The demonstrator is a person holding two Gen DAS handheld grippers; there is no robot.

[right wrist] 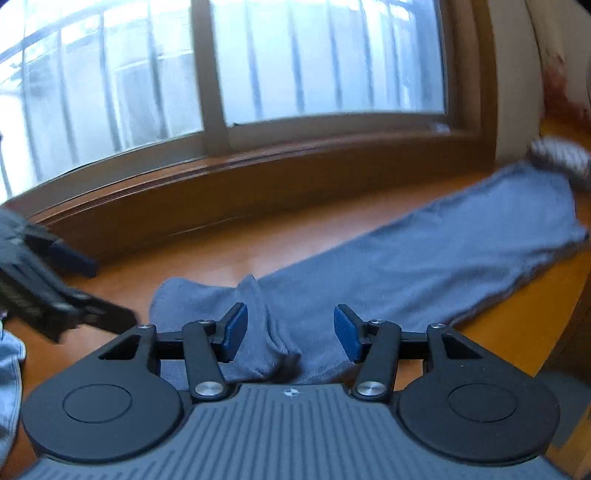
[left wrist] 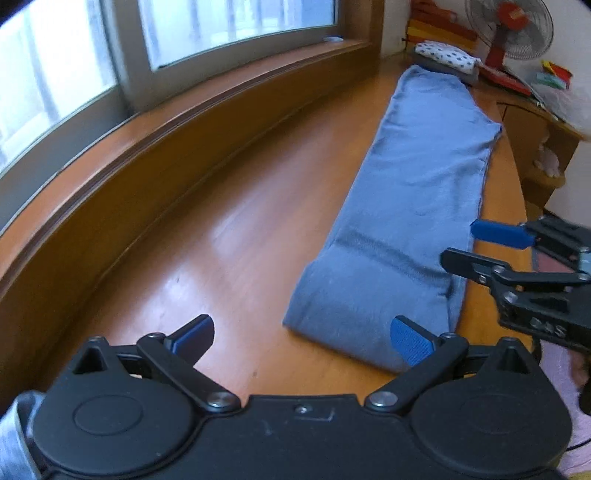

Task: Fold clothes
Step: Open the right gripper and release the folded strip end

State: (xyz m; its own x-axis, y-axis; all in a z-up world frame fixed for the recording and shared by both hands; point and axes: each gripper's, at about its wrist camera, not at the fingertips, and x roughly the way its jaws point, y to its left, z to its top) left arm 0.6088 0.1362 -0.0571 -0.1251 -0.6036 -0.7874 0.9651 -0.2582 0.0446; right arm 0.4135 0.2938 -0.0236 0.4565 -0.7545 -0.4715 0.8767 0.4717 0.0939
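A blue garment [left wrist: 417, 192] lies folded into a long narrow strip on the wooden sill, stretching away towards the far right. Its near end shows a raised crease [right wrist: 266, 325] in the right wrist view, where the blue garment [right wrist: 424, 258] runs off to the right. My left gripper [left wrist: 306, 334] is open, its right pad over the strip's near corner and its left pad over bare wood. My right gripper [right wrist: 290, 328] is open just above the near end, nothing held between the pads. In the left wrist view, the right gripper [left wrist: 469, 240] enters from the right edge.
A wooden window ledge [left wrist: 184, 122] and window run along the left. At the far end lie a white dotted cloth [left wrist: 447, 55] on a grey pad, a red fan [left wrist: 509, 29] and coloured items. The sill's right edge [left wrist: 517, 192] drops off beside a wooden shelf.
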